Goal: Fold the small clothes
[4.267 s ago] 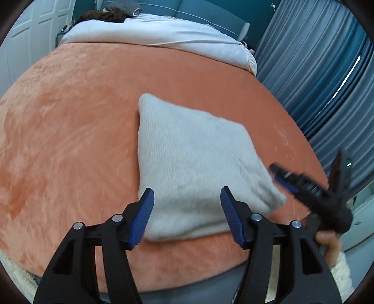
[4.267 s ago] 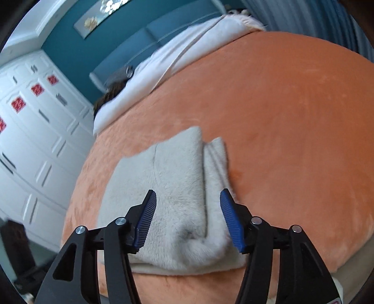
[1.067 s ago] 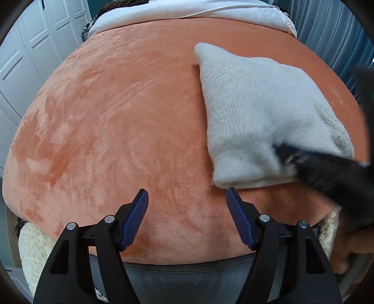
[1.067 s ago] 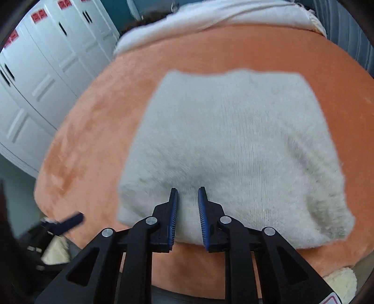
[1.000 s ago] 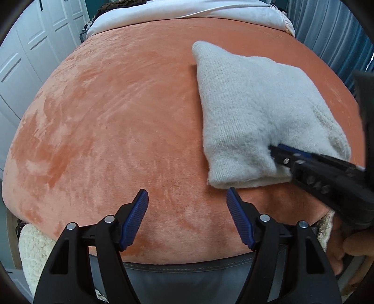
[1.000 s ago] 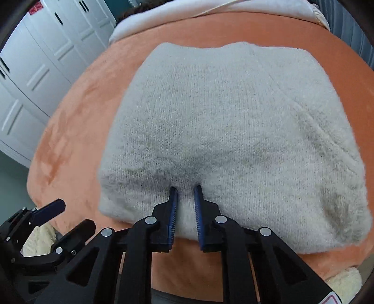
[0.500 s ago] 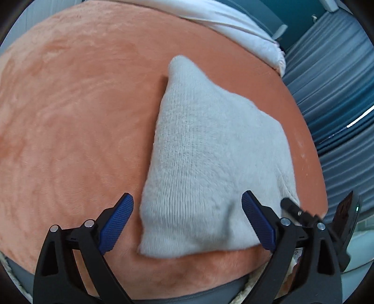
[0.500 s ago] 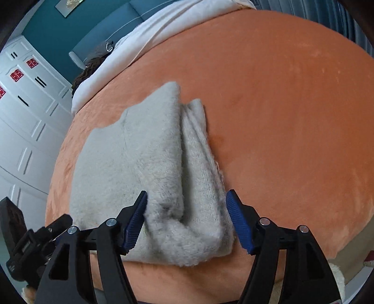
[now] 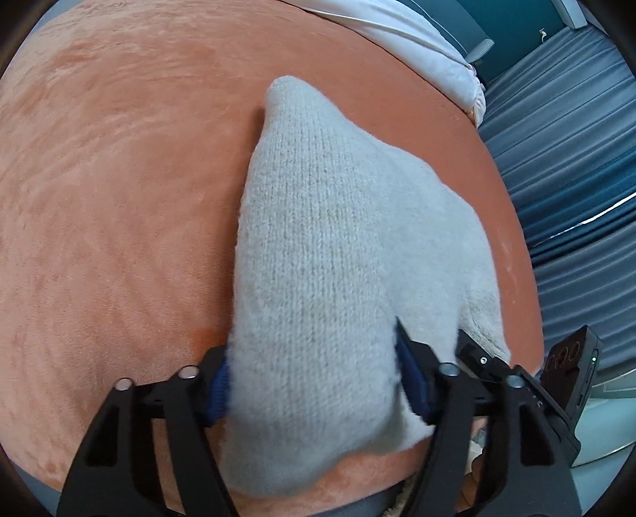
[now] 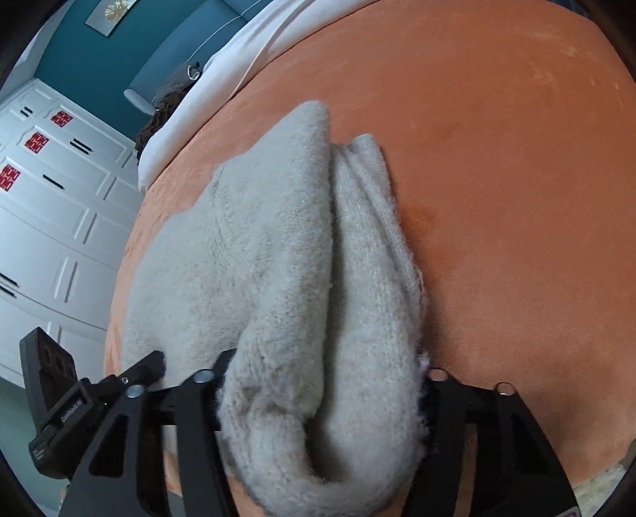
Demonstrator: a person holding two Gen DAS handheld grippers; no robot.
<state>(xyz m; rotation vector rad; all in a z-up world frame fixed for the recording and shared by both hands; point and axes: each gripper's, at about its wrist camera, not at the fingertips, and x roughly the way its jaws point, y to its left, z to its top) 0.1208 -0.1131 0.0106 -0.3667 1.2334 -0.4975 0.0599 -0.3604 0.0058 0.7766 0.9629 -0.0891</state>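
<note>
Sweater [image 9: 338, 246] bunches between both closing claws on orange bedspread [image 9: 119, 179].

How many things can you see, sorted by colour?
Cream: 1, the folded knit garment, bunched between the closing jaws of both grippers.
Orange: 1, the blanket.
White: 1, the sheet.
Black: 2, the left gripper and the right gripper.
Total: 5.

one folded knit garment [image 9: 330, 246], one orange blanket [image 9: 119, 179], two claws, perhaps one white pillow [image 9: 417, 35].

Orange bed [image 9: 119, 167] w/ folded knit [image 9: 338, 238].
</note>
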